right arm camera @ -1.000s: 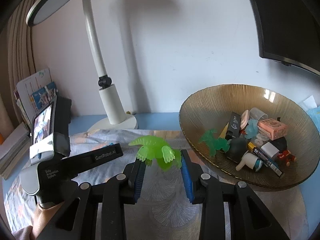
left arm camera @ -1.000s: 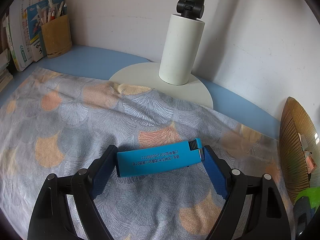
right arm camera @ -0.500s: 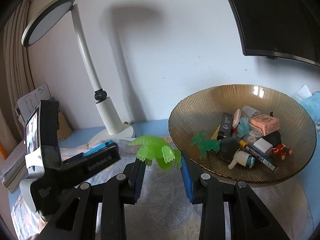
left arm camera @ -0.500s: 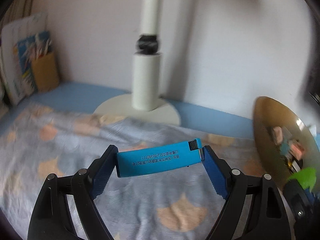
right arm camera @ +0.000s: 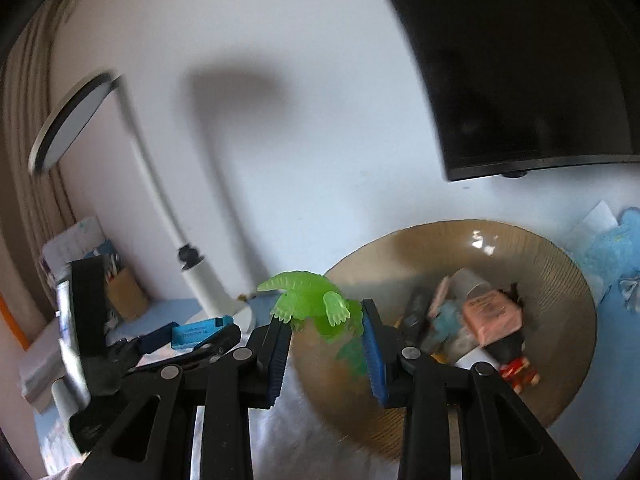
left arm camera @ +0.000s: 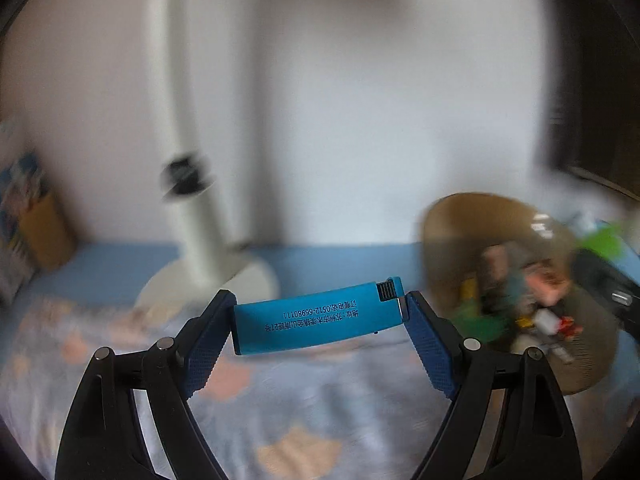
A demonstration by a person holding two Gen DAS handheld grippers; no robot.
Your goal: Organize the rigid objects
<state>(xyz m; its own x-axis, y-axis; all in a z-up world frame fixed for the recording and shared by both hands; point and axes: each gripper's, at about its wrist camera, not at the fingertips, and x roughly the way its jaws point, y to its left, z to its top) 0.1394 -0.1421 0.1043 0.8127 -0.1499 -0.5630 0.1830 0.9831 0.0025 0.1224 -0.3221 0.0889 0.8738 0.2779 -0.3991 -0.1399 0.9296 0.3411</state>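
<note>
Gripping a green toy frog (right arm camera: 310,304) tight between its pads, the right gripper (right arm camera: 326,344) now sits right at the 9 o'clock rim of the brown bowl (right arm camera: 560,280), closer than a second ago. Left gripper (left arm camera: 318,320) is spread wide but clamped end to end on a blue lighter (left arm camera: 316,322), and the bowl has swung in at its 3 o'clock. Looks like both drops are coming up soon.

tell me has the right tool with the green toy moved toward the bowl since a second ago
Yes. The right tool and its green toy now overlap the bowl's left rim; earlier they sat left of it.
</note>
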